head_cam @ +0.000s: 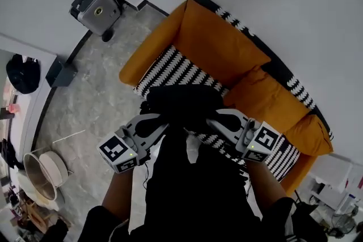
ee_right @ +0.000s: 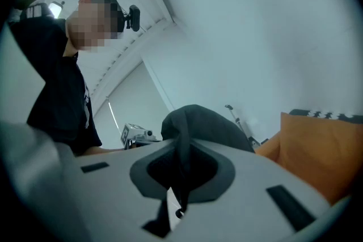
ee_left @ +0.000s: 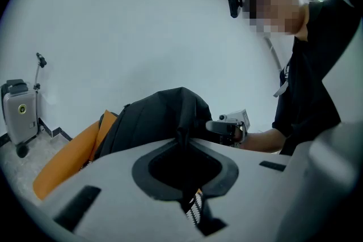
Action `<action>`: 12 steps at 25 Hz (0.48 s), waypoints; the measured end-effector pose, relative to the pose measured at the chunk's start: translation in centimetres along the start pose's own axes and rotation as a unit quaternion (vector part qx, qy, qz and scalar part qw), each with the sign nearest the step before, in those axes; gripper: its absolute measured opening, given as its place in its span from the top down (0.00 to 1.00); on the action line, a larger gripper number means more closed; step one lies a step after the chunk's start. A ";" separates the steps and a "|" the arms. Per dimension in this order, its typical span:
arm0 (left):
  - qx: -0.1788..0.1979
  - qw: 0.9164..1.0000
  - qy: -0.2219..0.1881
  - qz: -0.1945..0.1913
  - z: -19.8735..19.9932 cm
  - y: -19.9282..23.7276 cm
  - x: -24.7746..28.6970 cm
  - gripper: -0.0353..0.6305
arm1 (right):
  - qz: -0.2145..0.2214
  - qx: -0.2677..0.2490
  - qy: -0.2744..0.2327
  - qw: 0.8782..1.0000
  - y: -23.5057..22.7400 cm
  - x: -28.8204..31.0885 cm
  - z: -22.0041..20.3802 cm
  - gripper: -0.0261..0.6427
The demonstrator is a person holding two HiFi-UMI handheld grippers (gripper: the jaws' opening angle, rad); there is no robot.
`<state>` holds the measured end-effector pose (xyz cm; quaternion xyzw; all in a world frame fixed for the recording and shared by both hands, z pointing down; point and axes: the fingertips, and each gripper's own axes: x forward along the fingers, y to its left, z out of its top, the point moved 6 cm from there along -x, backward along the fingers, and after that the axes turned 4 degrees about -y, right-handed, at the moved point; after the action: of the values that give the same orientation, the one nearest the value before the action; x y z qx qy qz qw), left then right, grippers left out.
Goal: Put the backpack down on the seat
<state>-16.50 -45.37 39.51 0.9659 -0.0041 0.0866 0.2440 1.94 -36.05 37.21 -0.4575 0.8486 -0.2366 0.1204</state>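
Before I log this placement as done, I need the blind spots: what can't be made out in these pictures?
- Head view: whether the backpack touches the striped sofa seat; the bag hides its own underside.
- Gripper views: the left gripper and right gripper are each shut on black fabric; strap or handle, cannot tell.
- Head view: the seat's front edge, behind the person's torso.

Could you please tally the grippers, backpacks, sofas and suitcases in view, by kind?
grippers: 2, the left gripper and the right gripper
backpack: 1
sofa: 1
suitcase: 1
total: 5
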 end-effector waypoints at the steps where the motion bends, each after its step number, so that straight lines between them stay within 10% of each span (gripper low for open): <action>1: 0.001 1.000 0.003 -0.010 -0.2 0.6 0.5 0.90 | -0.008 0.007 -0.011 1.000 -0.3 0.0 -0.4 0.92; 12: 0.004 0.996 0.064 -0.060 -2.9 5.4 6.8 0.90 | -0.089 0.046 -0.071 0.992 -5.7 -1.4 -5.1 0.92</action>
<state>-10.53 -48.51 45.74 0.9580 0.0703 0.1331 0.2443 4.65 -36.03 44.47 -0.5407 0.7820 -0.2523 0.1799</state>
